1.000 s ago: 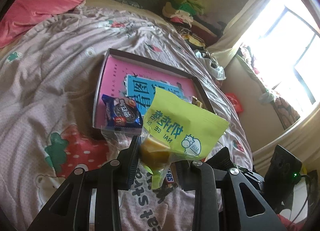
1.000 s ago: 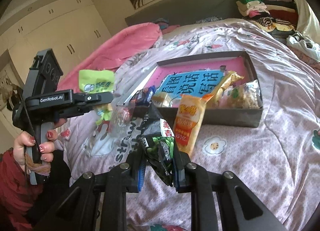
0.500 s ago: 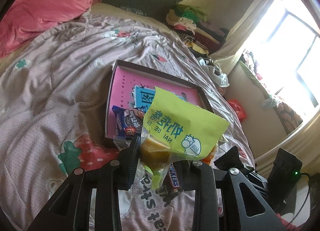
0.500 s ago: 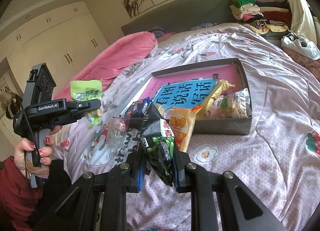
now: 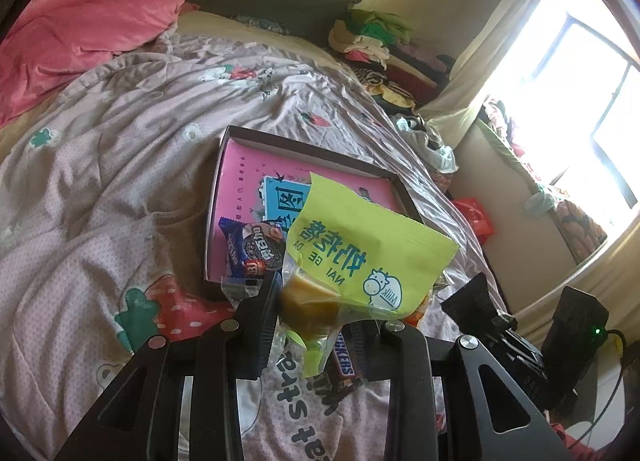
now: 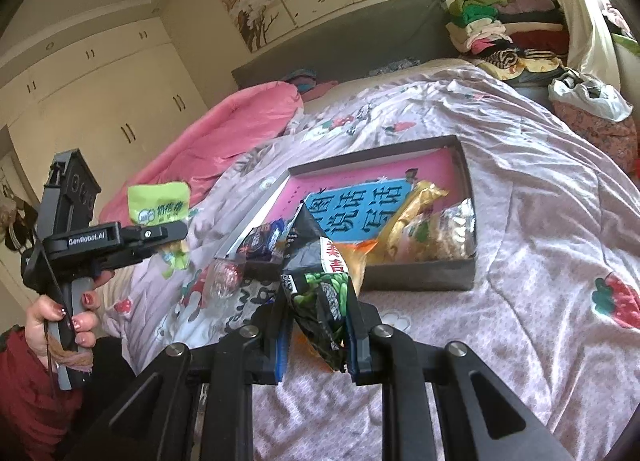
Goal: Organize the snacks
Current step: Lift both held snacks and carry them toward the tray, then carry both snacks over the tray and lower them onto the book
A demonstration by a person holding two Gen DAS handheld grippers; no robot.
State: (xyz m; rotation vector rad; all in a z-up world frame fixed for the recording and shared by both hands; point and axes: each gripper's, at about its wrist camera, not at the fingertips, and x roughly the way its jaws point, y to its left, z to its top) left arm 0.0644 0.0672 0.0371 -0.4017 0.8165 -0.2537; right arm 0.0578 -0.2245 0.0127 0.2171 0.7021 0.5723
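Snacks are gathered around one landmark, the shallow dark-walled box [image 6: 420, 283] with a pink and blue printed floor that lies on the bed [image 6: 540, 221], whose pale pink quilt carries strawberry and flower prints. Inside the box, against its near right wall, sit a gold-wrapped pack [image 6: 416, 205] and a clear bag of pale pieces [image 6: 452, 233]. A blue cookie packet [image 5: 250, 249] lies over the box's near left corner, an orange packet [image 6: 356, 257] leans against the outside of the near wall, and a brown chocolate bar [image 5: 346, 365] lies on the quilt just in front of the box. The left gripper [image 5: 316, 313], held up to the left of the box by a hand [image 6: 60, 317] with painted nails, has its jaws closed narrowly on a yellow-green bag [image 5: 368, 257]; the bag's clear lower part shows a brownish-yellow lump, and its top is printed with green characters and a small cow. The right gripper [image 6: 316, 325] is in front of the box's near wall, with its jaws closed on a crumpled black and green packet [image 6: 320, 289] that stands up between them. Compared with a second ago, the box sits lower in the left wrist view, with more of the headboard above it, and the right wrist view shows the box smaller and farther off. Both grips are unchanged.
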